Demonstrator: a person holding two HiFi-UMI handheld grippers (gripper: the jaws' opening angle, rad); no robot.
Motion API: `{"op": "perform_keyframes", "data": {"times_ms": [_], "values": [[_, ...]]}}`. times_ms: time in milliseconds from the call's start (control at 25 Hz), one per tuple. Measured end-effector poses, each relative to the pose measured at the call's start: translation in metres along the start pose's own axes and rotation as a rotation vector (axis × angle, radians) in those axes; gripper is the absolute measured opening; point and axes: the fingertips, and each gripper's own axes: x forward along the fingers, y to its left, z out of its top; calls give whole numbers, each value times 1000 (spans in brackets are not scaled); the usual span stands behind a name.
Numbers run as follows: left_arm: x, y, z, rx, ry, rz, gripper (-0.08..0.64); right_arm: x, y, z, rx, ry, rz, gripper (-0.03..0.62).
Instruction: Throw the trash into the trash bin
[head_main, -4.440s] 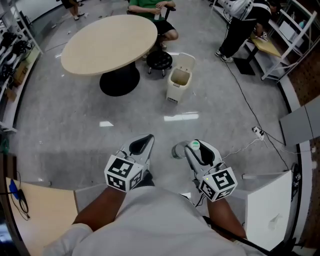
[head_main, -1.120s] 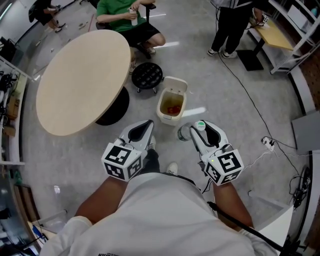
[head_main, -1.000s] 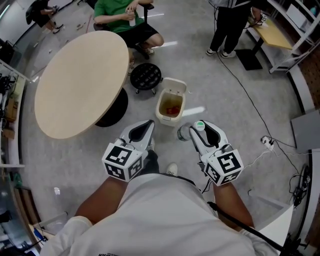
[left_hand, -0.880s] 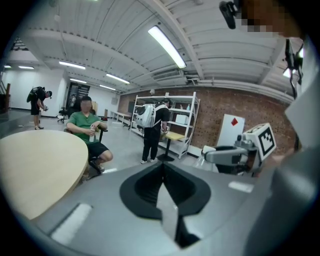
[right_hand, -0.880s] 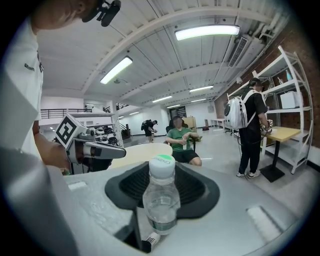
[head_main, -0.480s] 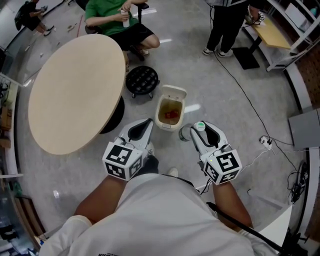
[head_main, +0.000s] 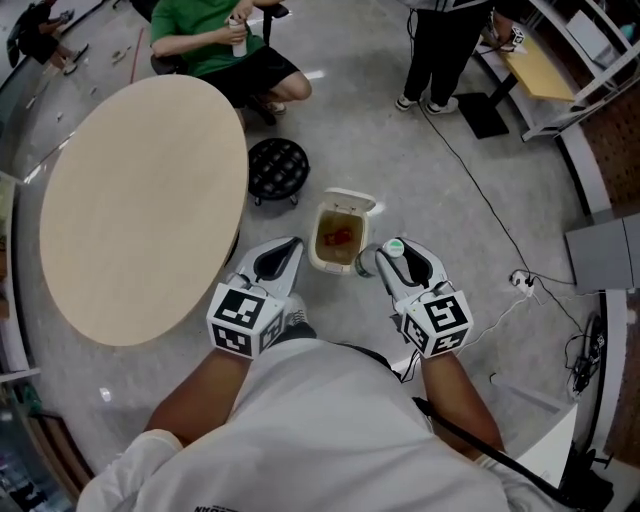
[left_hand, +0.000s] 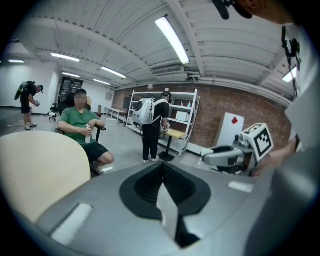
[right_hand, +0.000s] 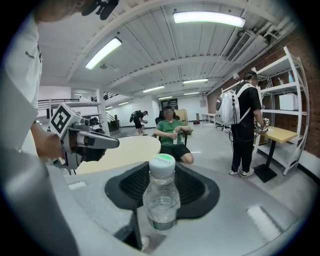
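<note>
A cream trash bin (head_main: 316, 246) stands on the floor with its lid (head_main: 351, 198) flipped up and red scraps inside. My right gripper (head_main: 383, 260) is shut on a clear plastic bottle (head_main: 366, 263) with a green cap, held just right of the bin's rim. In the right gripper view the bottle (right_hand: 161, 197) stands upright between the jaws. My left gripper (head_main: 288, 250) hangs just left of the bin, shut with nothing in it; in the left gripper view its jaws meet along one seam.
A round beige table (head_main: 140, 200) fills the left side, with a black stool (head_main: 277, 168) beside it. A seated person in green (head_main: 210, 40) and a standing person (head_main: 440, 45) are beyond. A cable (head_main: 480, 190) and power strip (head_main: 520, 278) lie on the floor to the right.
Both grippers have come forward to the bin, which now sits right between their tips. The bottle stays gripped in the right gripper.
</note>
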Motion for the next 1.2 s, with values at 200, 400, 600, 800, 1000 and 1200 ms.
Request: {"op": "perform_keyframes", "data": {"times_ms": [200, 400, 600, 800, 1000, 1200], "values": [[8, 18, -13, 12, 39, -54, 8, 35, 5, -15, -5, 48, -12, 156], [17, 28, -25, 18, 72, -104, 8, 61, 9, -18, 8, 74, -21, 156], [40, 31, -49, -46, 129, -145, 8, 95, -2, -41, -8, 142, -8, 156], [59, 33, -82, -68, 193, -108, 8, 129, -20, -91, 23, 223, 24, 156], [84, 47, -123, -106, 248, -15, 8, 172, -33, -163, 41, 314, 81, 156], [116, 45, -158, -120, 325, -11, 6, 212, -56, -226, 59, 371, 96, 156]]}}
